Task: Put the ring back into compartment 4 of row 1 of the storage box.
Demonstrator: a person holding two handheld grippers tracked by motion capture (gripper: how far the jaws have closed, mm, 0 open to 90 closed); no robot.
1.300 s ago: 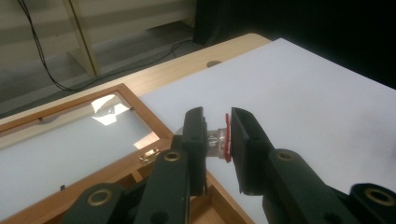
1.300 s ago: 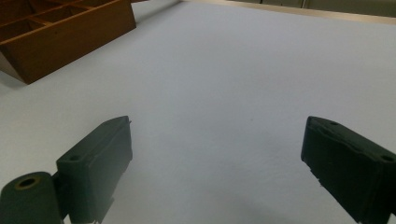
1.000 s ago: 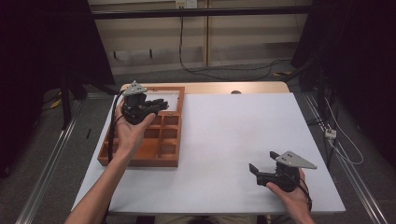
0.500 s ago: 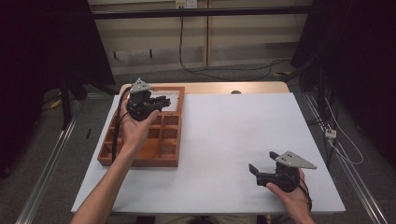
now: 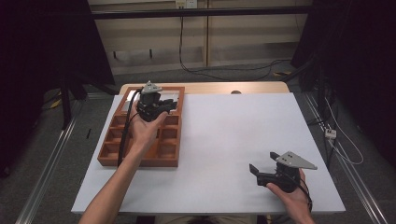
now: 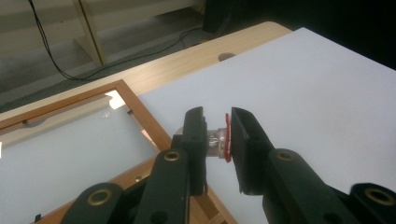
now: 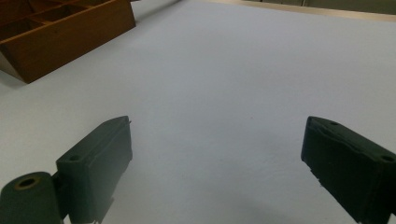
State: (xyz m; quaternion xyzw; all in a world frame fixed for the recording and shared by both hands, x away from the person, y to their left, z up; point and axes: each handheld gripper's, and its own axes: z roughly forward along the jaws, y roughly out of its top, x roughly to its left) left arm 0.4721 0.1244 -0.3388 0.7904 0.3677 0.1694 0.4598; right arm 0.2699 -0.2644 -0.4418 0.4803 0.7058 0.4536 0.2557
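Your left gripper (image 6: 217, 140) clamps a small clear piece with a red rim (image 6: 219, 140) over the wooden tray (image 5: 140, 161); your right gripper (image 7: 215, 163) rests with jaws apart on the white table (image 5: 233, 135)

The high view looks forward and down over the whole desk (image 5: 224, 140). Both gripper views ride close and low; each shares the wooden tray (image 5: 140, 161) (image 7: 60, 35) (image 6: 144, 119), probably its right rim.
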